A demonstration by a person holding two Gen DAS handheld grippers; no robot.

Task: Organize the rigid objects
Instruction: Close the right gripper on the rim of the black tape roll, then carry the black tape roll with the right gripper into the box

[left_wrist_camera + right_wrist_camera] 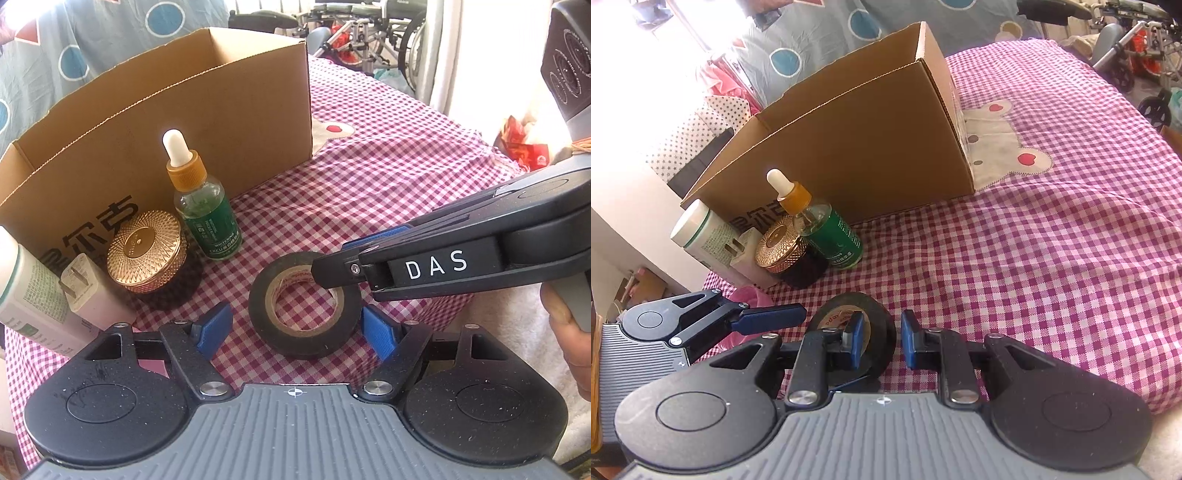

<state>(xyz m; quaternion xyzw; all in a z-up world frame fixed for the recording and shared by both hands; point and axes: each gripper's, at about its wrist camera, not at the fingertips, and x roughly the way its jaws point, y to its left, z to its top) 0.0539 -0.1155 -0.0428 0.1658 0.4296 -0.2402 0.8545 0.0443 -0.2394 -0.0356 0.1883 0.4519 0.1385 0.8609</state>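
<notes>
Tape (304, 304) lies flat on the checked cloth (369, 184) between the left gripper (297, 326) (fingers spread), right gripper (881, 341) nearly closed across its rim; close squarely before lifting to the box (221, 110).

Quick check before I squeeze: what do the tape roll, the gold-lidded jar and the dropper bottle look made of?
Tape roll: matte black, probably vinyl tape, on a tan, printed card-like core.
Gold-lidded jar: shiny metallic-looking lid with a fine engraved pattern; dark base, material unclear.
Dropper bottle: clear glass or hard plastic, amber collar, white rubbery-looking bulb.
</notes>
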